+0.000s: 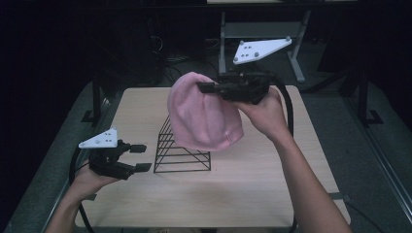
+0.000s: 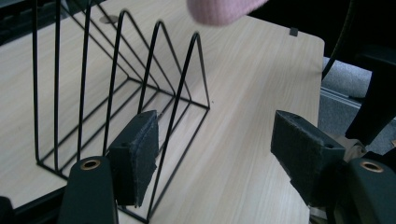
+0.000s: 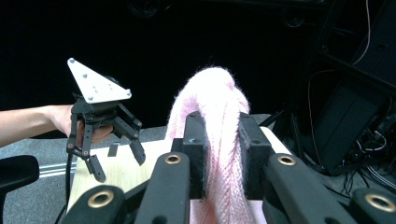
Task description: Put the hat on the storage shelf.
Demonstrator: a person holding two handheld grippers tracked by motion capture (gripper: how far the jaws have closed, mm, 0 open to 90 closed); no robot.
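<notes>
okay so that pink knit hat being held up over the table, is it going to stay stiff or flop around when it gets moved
Probably floppy: the pink hat hangs limp below the right gripper, which pinches a fold of it. It looks light, since that small pinch carries all of it. The fuzzy knit likely won't slip from the pads, but could snag on the wire rack.

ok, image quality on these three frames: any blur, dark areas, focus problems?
High view: room beyond the table is near black, tabletop evenly lit, pink beanie sharp. Left gripper view: the jaws and wire rack are sharp, beanie edge at top blurred. Right gripper view: background mostly black; beanie knit between the pads crisp.
</notes>
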